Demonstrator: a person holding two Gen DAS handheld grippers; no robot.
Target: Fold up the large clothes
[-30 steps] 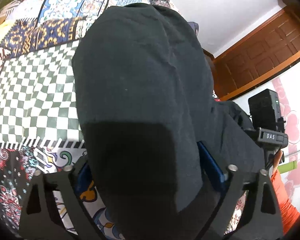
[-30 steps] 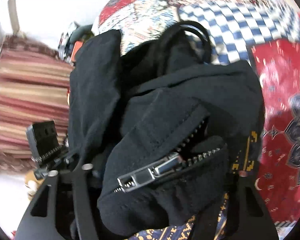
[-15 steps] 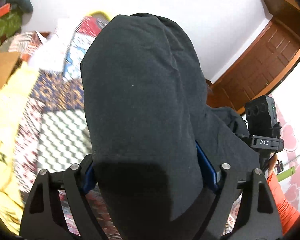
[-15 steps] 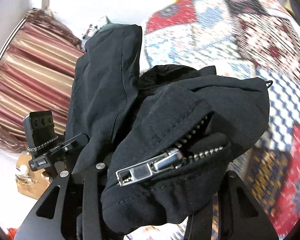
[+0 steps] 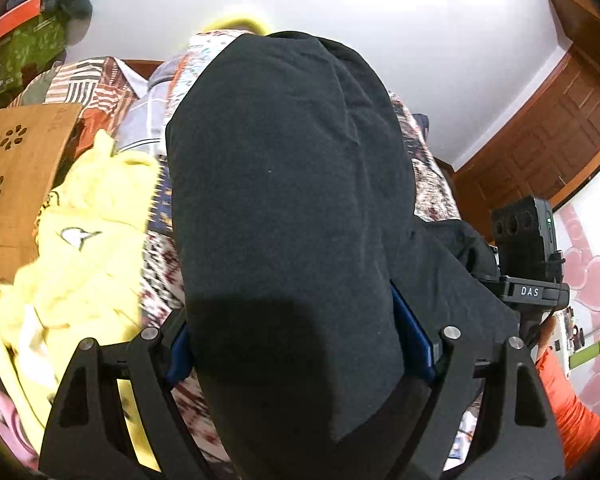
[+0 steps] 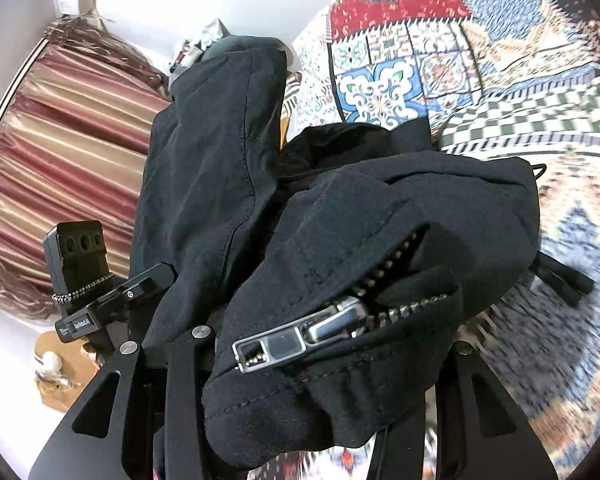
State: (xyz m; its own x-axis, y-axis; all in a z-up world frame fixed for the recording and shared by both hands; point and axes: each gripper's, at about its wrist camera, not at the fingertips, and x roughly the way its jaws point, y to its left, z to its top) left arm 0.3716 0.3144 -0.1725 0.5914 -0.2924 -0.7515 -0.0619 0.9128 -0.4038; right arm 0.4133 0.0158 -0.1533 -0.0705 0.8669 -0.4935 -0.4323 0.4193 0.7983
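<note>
**Black jacket held up in both tongs, clear of the bed**

Left tongs [image 5: 300, 354]: clamped on a thick fold of the black jacket [image 5: 292, 200]. Blue pads [image 5: 414, 340] press the cloth from both sides; the jaws stand wide because the bundle is bulky. The fold rises in front of the lens as a tall rounded hump with a matte, fleece-like nap and fills the middle of the view.

Right tongs [image 6: 328, 364]: closed on the jacket's zip edge, after narrowing a little moments ago. A metal zip pull [image 6: 300, 340] and teeth lie across the bunched hem, which bulges between the arms. The shell here is smoother and stitched at the seams. A long panel runs up to the left toward the other tongs. A drawstring tip [image 6: 540, 170] pokes out on the far right.

Room: the patchwork quilt [image 6: 400, 68] on the bed lies below and beyond the jacket, with checks and tile prints, blurred at the right. A yellow garment [image 5: 84, 248] is heaped at the left, beside a wooden board [image 5: 16, 184] with flower cut-outs. White wall is ahead. A wooden door [image 5: 560, 120] stands at the right. A striped curtain [image 6: 68, 152] hangs at the far left of the right view. The jacket's lower edge is hidden.
</note>
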